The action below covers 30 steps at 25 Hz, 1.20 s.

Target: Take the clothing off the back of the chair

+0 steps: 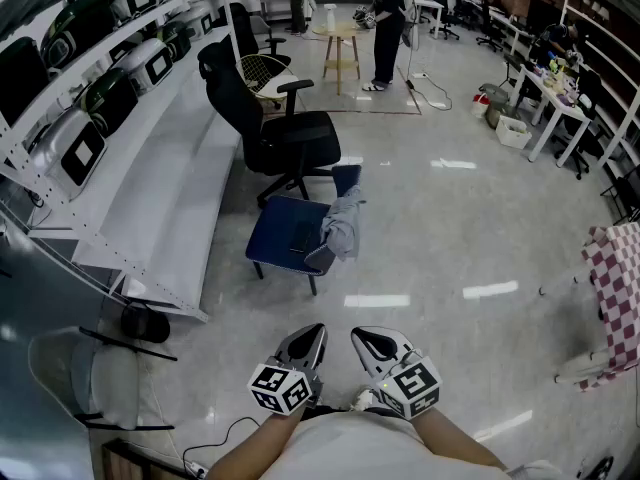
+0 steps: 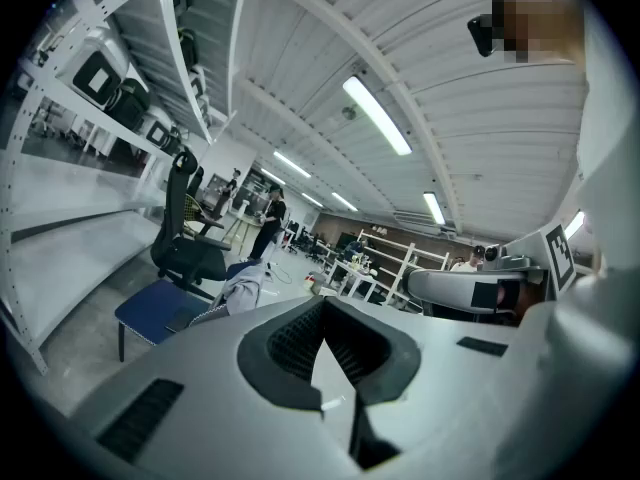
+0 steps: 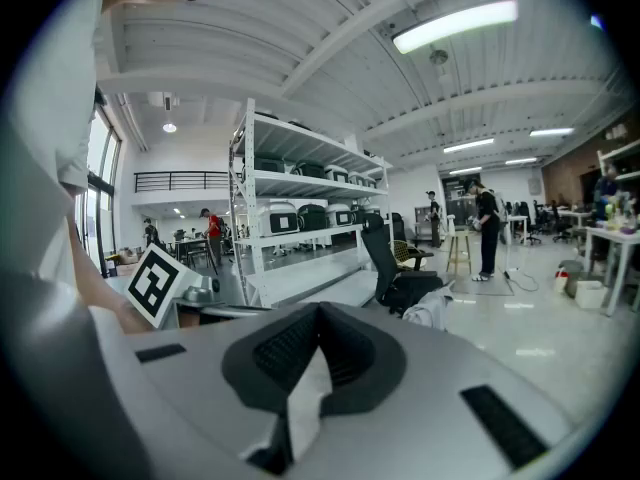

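Observation:
A grey garment (image 1: 343, 225) hangs over the back of a blue chair (image 1: 285, 236) on the floor ahead of me. Both grippers are held low and close to my body, well short of the chair. My left gripper (image 1: 316, 331) is shut with nothing between its jaws, and my right gripper (image 1: 359, 336) beside it is shut and empty too. In the left gripper view, the shut left gripper (image 2: 325, 306) points toward the blue chair (image 2: 158, 308) and the garment (image 2: 243, 286). Beyond the shut right gripper (image 3: 320, 310) in its own view, the garment (image 3: 433, 312) shows small.
White shelving (image 1: 150, 158) with equipment runs along the left. A black office chair (image 1: 285, 133) stands just behind the blue chair. A checked cloth (image 1: 620, 288) hangs at the right edge. A wooden stool (image 1: 340, 53) and a standing person (image 1: 388, 23) are far off.

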Each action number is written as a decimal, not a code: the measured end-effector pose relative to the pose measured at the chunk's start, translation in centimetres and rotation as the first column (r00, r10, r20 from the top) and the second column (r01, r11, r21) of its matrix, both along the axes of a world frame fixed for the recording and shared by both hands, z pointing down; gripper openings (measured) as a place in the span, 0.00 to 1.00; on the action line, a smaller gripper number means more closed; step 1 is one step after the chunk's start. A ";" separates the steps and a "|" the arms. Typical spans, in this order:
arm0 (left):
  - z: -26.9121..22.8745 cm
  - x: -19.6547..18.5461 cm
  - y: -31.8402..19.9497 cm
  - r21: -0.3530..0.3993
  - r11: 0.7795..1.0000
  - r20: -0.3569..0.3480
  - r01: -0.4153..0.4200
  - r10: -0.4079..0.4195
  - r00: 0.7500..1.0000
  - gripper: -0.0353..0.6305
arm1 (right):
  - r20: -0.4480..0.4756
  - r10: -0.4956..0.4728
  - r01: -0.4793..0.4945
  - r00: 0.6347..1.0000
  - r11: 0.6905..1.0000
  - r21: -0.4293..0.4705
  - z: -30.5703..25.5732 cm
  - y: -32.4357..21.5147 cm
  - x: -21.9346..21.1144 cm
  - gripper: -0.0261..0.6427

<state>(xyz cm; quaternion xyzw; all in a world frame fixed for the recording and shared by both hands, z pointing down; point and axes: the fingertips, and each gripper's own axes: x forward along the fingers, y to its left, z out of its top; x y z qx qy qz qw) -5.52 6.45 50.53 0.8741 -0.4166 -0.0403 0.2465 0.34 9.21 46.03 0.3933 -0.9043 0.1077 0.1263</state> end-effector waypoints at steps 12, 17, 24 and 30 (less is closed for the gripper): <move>0.7 1.0 0.4 -0.020 1.000 -0.002 -0.024 0.024 1.000 0.07 | 0.016 0.026 -0.026 1.000 1.000 -0.011 0.3 0.4 1.0 0.06; 0.9 1.6 0.4 -0.027 0.999 0.002 -0.032 0.032 0.999 0.07 | 0.024 0.047 -0.047 0.999 0.999 -0.013 0.4 0.4 1.8 0.06; 0.5 2.8 -0.2 -0.026 0.999 0.017 -0.036 0.036 0.999 0.07 | 0.040 0.042 -0.042 0.998 0.999 -0.011 0.2 -0.1 2.8 0.06; 0.1 4.3 -0.3 -0.018 1.000 0.031 -0.023 0.023 0.999 0.07 | 0.057 0.030 -0.030 0.998 1.000 -0.003 -0.1 -0.4 4.5 0.06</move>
